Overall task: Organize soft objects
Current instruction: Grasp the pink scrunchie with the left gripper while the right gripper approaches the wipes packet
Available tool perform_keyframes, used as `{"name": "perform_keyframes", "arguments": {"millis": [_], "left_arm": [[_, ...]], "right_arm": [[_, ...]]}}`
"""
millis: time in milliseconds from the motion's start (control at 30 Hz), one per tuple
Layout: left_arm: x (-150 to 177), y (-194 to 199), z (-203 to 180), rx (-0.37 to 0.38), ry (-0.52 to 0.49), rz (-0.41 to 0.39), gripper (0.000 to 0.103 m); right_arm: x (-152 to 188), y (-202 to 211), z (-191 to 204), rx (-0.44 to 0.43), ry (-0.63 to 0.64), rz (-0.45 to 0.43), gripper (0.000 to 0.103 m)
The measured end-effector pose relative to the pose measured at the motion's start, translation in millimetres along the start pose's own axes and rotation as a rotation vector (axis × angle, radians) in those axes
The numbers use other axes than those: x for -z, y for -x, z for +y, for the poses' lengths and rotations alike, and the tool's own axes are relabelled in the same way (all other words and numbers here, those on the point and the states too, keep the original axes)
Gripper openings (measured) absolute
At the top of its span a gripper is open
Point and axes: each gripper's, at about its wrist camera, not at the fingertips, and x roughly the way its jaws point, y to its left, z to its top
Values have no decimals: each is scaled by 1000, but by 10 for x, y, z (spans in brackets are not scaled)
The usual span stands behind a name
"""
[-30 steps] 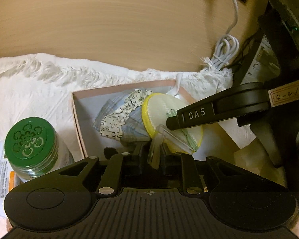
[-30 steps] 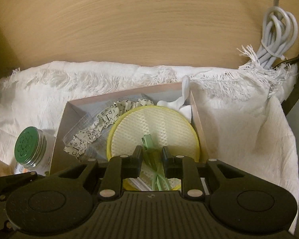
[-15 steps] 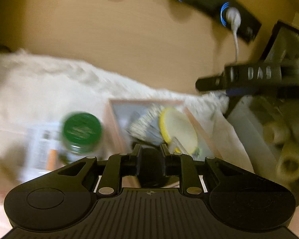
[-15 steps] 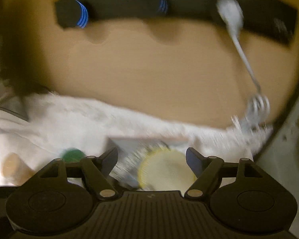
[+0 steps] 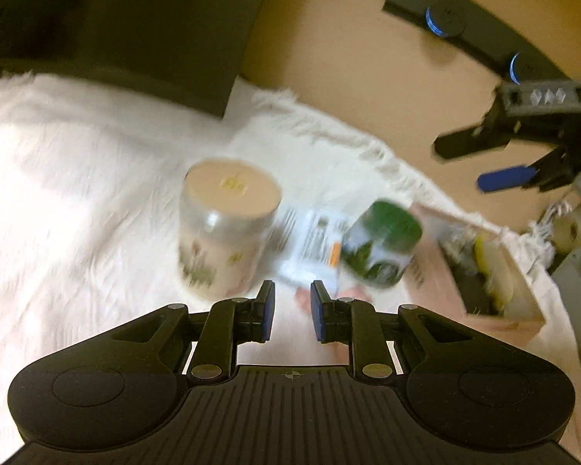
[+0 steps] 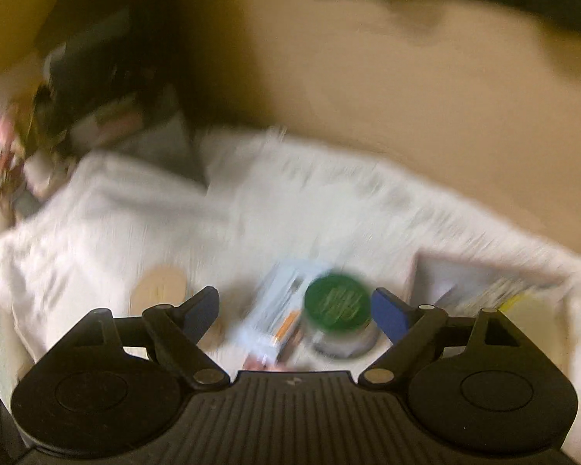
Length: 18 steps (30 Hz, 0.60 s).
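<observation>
A pink cardboard box [image 5: 503, 312] sits at the right on a white fringed cloth [image 5: 77, 178]. A yellow round pad [image 5: 484, 259] and patterned fabric lie inside it. My left gripper [image 5: 292, 312] hovers over the cloth left of the box, jaws a little apart with nothing between them. My right gripper [image 6: 294, 310] is blurred; its jaws are opening wide and nothing is between them. It also shows as the right gripper [image 5: 480, 162] above the box. The box [image 6: 464, 271] lies to its right.
A green-lidded jar [image 5: 383, 244] and a pink-lidded jar [image 5: 228, 228] stand on the cloth, with a printed packet [image 5: 313, 240] between them. A dark panel [image 5: 116, 19] covers the far left. A black power strip [image 5: 445, 19] runs along the wooden desk [image 5: 348, 77].
Both grippers pulled back from the box and swung left. The right gripper let go of the green tag on the yellow pad and opened wide. The left no longer has clear plastic between its fingers.
</observation>
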Motion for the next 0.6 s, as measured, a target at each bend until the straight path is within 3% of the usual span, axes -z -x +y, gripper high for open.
{"name": "perform_keyframes", "arguments": {"millis": [167, 300, 400, 500, 600], "left_arm": [[69, -108, 0, 27, 45, 29, 22], [5, -388, -124, 69, 112, 45, 22], [-35, -694, -289, -10, 77, 76, 22], [-23, -980, -427, -109, -19, 173, 22], [14, -1123, -474, -106, -52, 222, 23]], "right_arm": [[142, -435, 183, 2, 110, 116, 84], [7, -361, 109, 5, 121, 57, 84], [-17, -258, 0, 26, 108, 21, 84], [2, -244, -82, 41, 113, 7, 83], [9, -199, -136, 61, 127, -12, 83]]}}
